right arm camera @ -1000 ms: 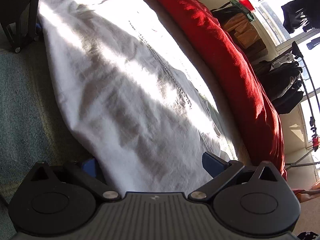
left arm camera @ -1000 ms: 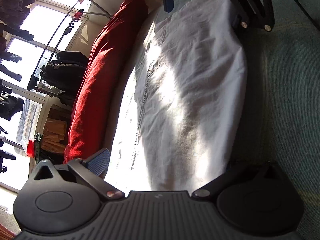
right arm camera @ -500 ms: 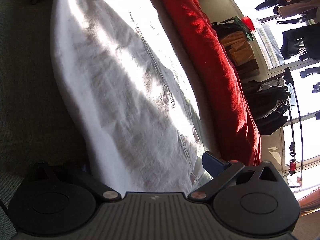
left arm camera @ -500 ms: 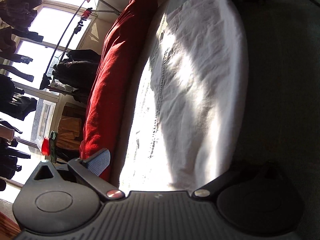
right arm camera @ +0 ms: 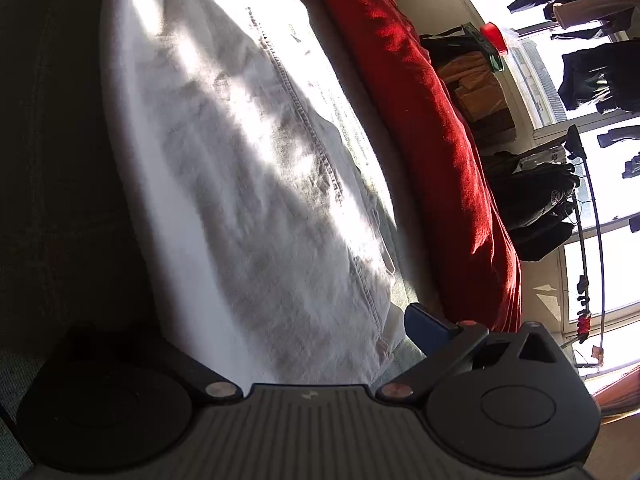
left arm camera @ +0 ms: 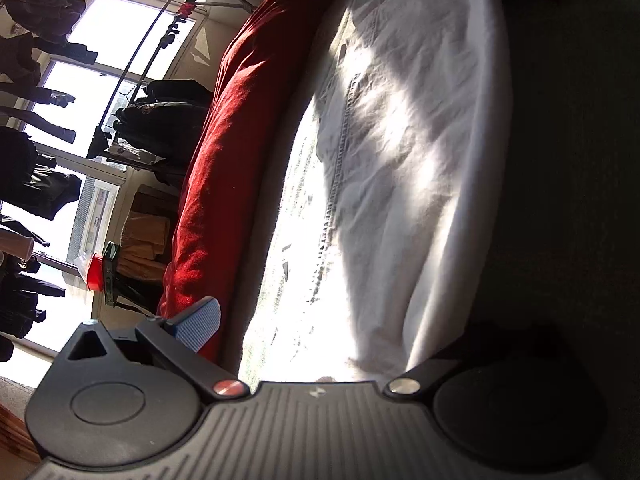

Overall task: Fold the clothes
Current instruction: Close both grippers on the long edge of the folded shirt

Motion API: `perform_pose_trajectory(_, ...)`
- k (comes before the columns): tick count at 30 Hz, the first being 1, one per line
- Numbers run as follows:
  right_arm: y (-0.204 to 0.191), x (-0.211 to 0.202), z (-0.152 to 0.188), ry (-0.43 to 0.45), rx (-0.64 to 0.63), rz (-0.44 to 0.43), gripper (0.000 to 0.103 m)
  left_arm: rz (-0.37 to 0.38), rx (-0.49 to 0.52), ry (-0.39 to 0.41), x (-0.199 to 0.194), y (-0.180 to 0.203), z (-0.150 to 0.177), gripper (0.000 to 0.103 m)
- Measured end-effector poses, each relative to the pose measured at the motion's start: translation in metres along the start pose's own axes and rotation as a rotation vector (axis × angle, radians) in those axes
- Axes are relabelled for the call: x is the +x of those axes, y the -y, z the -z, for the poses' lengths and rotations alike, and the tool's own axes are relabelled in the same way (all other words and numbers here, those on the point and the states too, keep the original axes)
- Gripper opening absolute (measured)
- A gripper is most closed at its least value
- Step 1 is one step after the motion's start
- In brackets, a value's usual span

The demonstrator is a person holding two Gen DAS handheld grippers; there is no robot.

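In the left wrist view, the left gripper (left arm camera: 340, 332) has its two fingers spread wide apart, with the near end of the white clothing (left arm camera: 404, 168) lying between them on the dark green cover (left arm camera: 568, 184); the cloth is long and runs straight away from the camera, beside a long red blanket roll (left arm camera: 228, 160). In the right wrist view, the right gripper (right arm camera: 280, 344) is spread wide too, and the white clothing (right arm camera: 224, 152) stretches away from it the long way, its stitched seam (right arm camera: 304, 120) toward the red blanket roll (right arm camera: 436, 132).
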State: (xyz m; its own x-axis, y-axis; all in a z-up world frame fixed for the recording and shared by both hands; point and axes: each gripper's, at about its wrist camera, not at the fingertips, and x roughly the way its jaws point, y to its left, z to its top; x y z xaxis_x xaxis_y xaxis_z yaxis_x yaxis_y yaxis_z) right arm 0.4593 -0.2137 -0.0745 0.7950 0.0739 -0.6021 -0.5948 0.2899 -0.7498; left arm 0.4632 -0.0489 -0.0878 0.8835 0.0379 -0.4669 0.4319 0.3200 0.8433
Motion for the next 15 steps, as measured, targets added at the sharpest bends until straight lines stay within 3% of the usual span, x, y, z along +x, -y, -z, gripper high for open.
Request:
perform_pose_trajectory(5,-0.009,0.008,-0.017,0.035,-0.059,-0.013,0.103,-0.005,0.028,0.003,-0.004,-0.003,0.013,0.103)
perform_pose_trajectory(10,0.003,0.011,0.01,-0.048,-0.032,-0.001,0.103,0.022,0.031,0.001,-0.012,-0.003,0.019,0.103)
perform_pose_trajectory(13,0.001,0.012,0.01,-0.054,-0.056,-0.003,0.099,0.041,0.03,-0.001,-0.016,-0.002,0.022,0.087)
perform_pose_trajectory(15,-0.001,0.011,0.009,-0.055,-0.069,-0.016,0.091,0.054,0.029,-0.002,-0.019,-0.002,0.024,0.068)
